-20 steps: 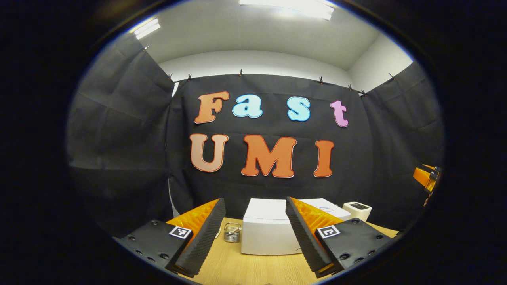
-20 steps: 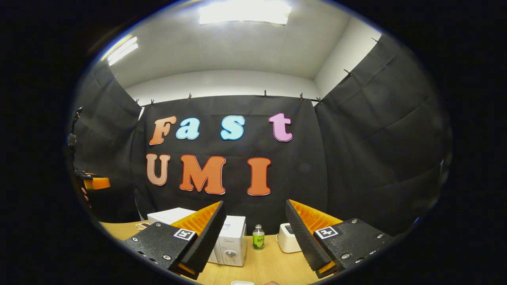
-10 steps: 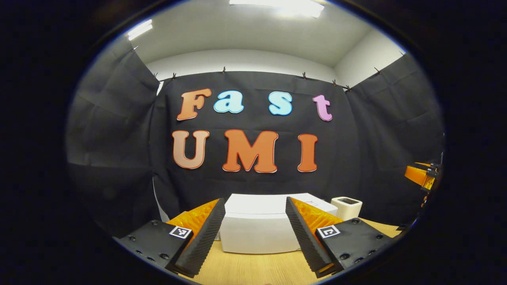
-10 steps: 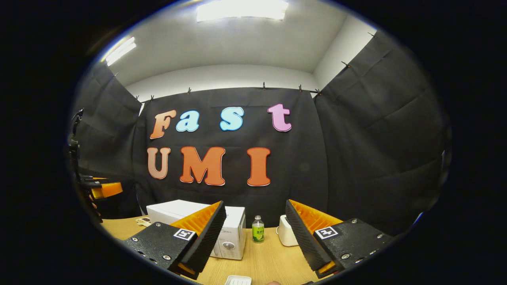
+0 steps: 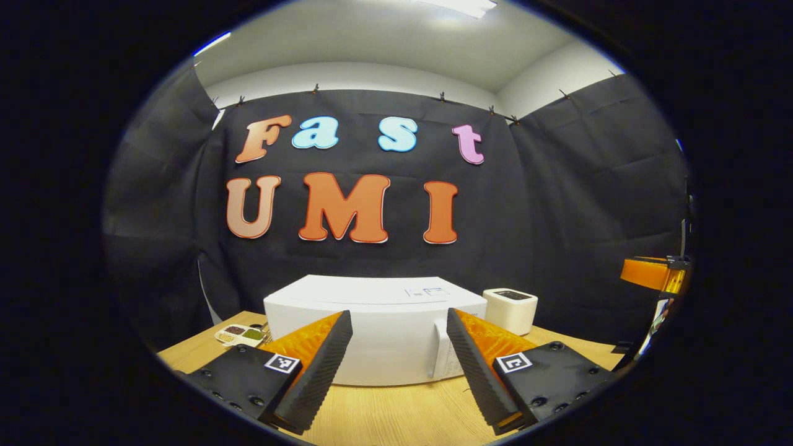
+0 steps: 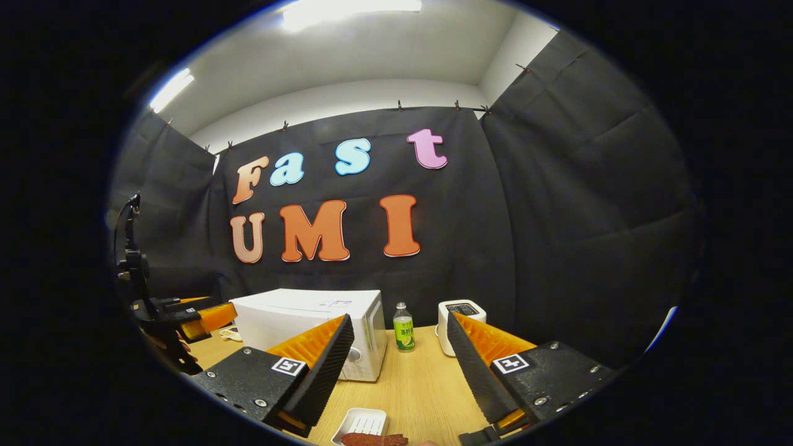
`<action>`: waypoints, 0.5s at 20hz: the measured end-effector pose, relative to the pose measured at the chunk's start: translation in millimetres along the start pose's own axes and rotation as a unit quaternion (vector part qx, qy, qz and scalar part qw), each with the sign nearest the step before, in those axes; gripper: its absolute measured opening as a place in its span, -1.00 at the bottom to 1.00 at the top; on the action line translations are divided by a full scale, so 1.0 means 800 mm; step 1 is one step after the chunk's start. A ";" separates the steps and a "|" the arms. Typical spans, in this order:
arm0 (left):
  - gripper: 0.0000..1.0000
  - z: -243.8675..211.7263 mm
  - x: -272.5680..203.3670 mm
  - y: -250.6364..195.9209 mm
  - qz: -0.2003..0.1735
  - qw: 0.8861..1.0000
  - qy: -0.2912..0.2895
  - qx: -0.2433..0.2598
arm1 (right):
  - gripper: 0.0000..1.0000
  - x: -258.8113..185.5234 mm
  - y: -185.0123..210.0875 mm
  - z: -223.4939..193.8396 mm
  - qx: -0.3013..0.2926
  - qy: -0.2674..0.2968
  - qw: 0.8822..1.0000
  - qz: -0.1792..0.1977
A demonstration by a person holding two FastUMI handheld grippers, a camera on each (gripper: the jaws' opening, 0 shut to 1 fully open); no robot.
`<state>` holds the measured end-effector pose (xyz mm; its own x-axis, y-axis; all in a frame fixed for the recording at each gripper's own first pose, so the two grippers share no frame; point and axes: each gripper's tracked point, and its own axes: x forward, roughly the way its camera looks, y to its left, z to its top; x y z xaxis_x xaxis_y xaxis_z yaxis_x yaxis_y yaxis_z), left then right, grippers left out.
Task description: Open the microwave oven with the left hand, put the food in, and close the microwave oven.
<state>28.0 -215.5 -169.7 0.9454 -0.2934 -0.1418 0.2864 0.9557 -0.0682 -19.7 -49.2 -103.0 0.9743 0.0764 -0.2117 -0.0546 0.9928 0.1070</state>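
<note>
Approach phase, door not yet opened: your left gripper [image 5: 396,365] has its fingers spread wide and holds nothing, facing the closed white microwave oven [image 5: 378,328] that stands on the wooden table [image 5: 396,415] ahead. Your right gripper [image 6: 396,371] is likewise wide open and empty, with the food [image 6: 375,440] lying beside a small white tray [image 6: 362,424] on the table just below it. The next move likely calls for bringing your left fingers to the door's opening edge, near the control panel [image 5: 445,356].

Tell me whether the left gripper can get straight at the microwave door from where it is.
Probably yes. The left gripper is open and faces the microwave with only bare table between them; the door is closed.
</note>
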 end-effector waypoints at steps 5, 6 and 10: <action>0.96 -0.063 0.051 -0.042 -0.011 0.999 0.033 -0.002 | 0.88 -0.004 -0.030 -0.044 -0.002 0.022 1.000 -0.017; 0.98 -0.078 0.062 -0.048 -0.011 0.999 0.044 -0.002 | 0.88 -0.007 -0.035 -0.054 0.000 0.029 0.999 -0.021; 0.94 -0.139 0.104 -0.059 -0.003 0.997 0.080 0.004 | 0.88 -0.009 -0.047 -0.089 0.017 0.053 0.998 -0.018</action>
<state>75.7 -287.9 -287.7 0.9066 -0.2992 -0.2976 0.2945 0.9537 -0.0615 -39.9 -80.6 -174.6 0.9467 0.0516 -0.3180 -0.0103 0.9915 0.1300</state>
